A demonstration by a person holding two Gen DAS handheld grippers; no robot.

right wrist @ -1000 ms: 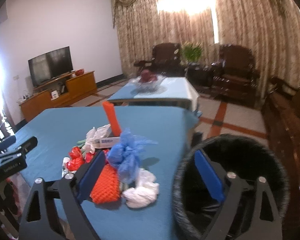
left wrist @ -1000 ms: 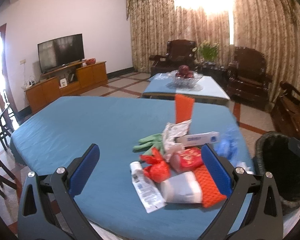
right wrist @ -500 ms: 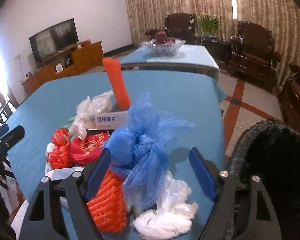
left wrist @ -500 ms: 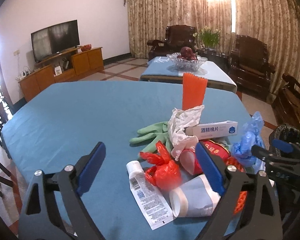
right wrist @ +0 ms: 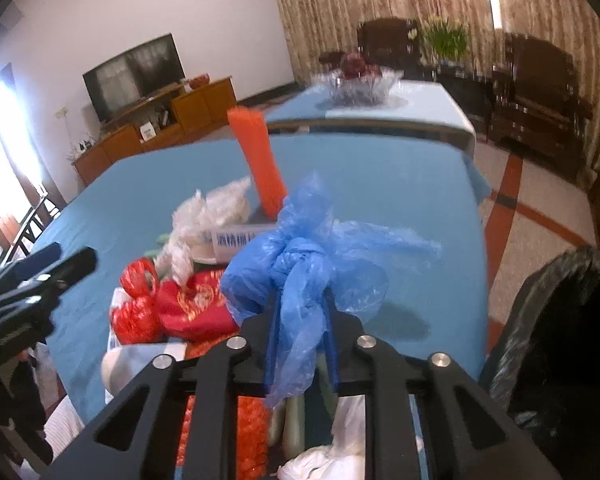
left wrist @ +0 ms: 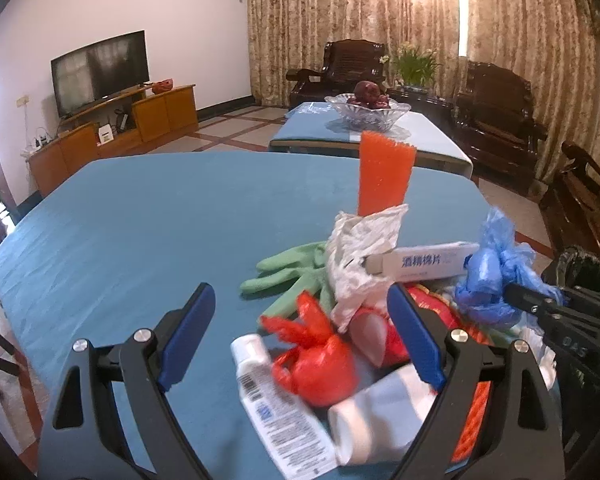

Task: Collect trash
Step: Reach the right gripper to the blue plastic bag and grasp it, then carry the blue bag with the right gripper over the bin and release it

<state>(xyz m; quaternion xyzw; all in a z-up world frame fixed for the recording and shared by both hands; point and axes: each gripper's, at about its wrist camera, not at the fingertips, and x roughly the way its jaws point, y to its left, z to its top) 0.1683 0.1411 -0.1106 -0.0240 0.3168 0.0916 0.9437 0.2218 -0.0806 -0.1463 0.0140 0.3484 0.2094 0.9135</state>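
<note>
A pile of trash lies on the blue table (left wrist: 140, 220). My left gripper (left wrist: 300, 340) is open, its jaws either side of a red knotted bag (left wrist: 320, 368) and a white tube (left wrist: 276, 404). A green glove (left wrist: 292, 276), crumpled white paper (left wrist: 360, 252) and a white box (left wrist: 424, 262) lie beyond. My right gripper (right wrist: 302, 320) is shut on the blue plastic bag (right wrist: 300, 256), also seen in the left wrist view (left wrist: 496, 276). A black-lined trash bin (right wrist: 560, 340) stands at the right, beside the table.
An upright orange foam net (left wrist: 384, 176) stands behind the pile. More orange netting (right wrist: 252, 432) and white tissue (right wrist: 324, 460) lie under my right gripper. A low table with a glass fruit bowl (left wrist: 366, 110), dark armchairs and a TV cabinet stand farther back.
My right gripper has moved in and shut on the blue bag. My left gripper has moved forward and down over the red bag and tube, staying open.
</note>
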